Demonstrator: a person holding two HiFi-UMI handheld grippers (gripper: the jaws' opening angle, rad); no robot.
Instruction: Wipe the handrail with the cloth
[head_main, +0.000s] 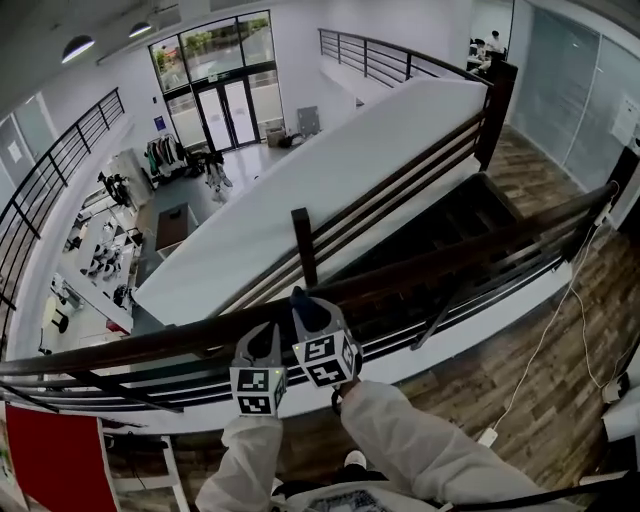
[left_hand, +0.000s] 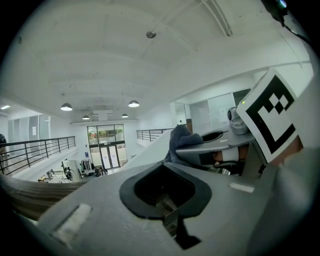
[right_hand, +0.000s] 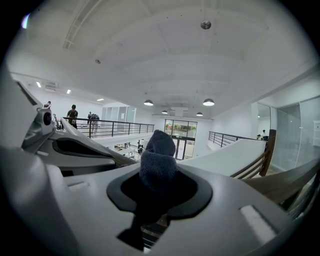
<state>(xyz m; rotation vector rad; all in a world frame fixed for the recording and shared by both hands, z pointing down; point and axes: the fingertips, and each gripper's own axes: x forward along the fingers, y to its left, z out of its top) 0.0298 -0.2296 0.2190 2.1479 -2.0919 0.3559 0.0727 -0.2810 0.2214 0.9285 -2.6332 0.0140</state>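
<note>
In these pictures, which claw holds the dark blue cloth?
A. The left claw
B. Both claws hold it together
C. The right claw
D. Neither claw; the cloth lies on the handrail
C: in the right gripper view the dark blue cloth stands up from the right claw, clamped there, while the left gripper view shows nothing in the left claw.

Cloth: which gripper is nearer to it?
Right. The right gripper has its jaws shut on the cloth; the left gripper sits just beside it, jaws empty.
</note>
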